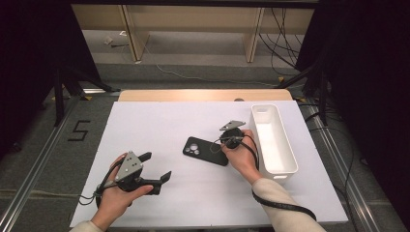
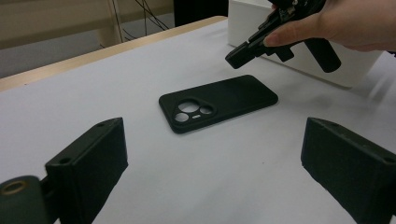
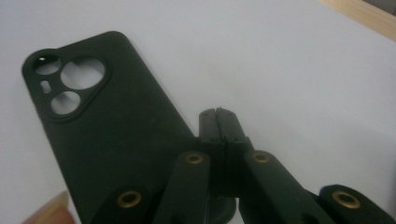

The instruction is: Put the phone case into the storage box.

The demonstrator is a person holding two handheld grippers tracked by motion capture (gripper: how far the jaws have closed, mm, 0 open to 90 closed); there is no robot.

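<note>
On the wooden table (image 1: 145, 94), a white sheet (image 1: 159, 130) is covering nearly the whole top. Along its right side a long white bin (image 1: 283, 162) is sitting, with bare insides. Near the sheet's middle, just left of the bin, a black phone case (image 1: 205, 150) is lying flat, camera cutouts facing up. The left gripper (image 1: 155, 167) is resting at the near left, well apart from the case, its jaws spread wide with nothing between them. The right gripper (image 3: 217, 122) is hovering beside the case's right end, its jaws pressed together on nothing.
</note>
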